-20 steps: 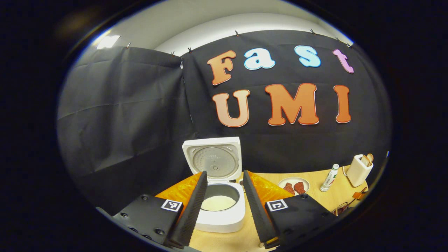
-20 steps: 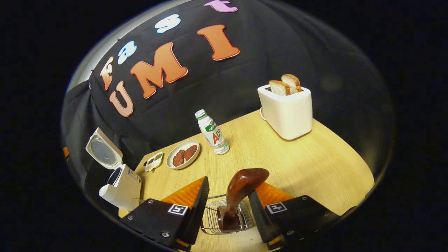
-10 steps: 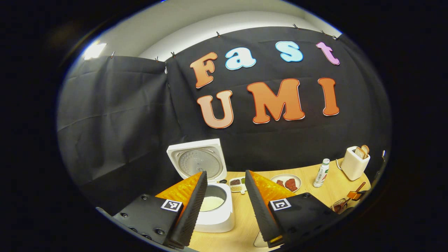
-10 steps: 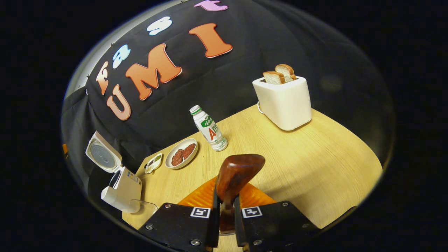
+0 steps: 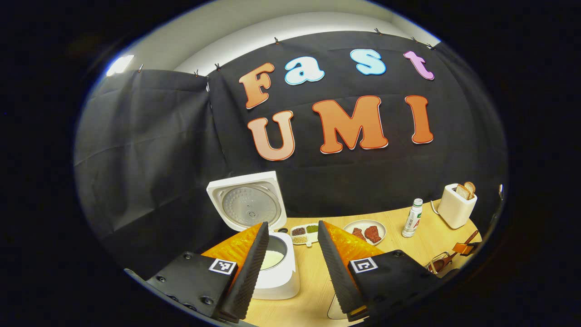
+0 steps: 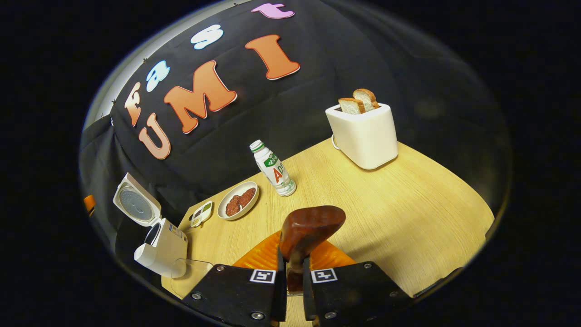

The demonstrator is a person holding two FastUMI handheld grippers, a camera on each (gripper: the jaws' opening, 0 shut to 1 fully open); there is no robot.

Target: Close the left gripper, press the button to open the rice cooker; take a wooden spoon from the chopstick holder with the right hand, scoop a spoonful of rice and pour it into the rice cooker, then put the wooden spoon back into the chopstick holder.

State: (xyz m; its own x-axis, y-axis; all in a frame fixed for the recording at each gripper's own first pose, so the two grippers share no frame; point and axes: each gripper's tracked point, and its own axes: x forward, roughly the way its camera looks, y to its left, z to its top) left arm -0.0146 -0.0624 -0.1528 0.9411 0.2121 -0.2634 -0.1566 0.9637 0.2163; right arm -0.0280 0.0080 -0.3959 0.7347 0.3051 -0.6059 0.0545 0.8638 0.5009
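My right gripper (image 6: pixel 290 284) has clamped onto the spoon (image 6: pixel 308 227), fingers wide a second ago. Spoon's in hand, so scooping comes next. Left gripper (image 5: pixel 290 263), fingers apart, has backed off the cooker (image 5: pixel 277 272), its lid up.

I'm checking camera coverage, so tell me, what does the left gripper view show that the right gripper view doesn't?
Left gripper view: the open left tongs and the white rice inside the rice cooker. Right gripper view: close up, the right tongs shut on the wooden spoon. Shared: the cooker with its lid up, the plate of meat, bottle, toaster and table.
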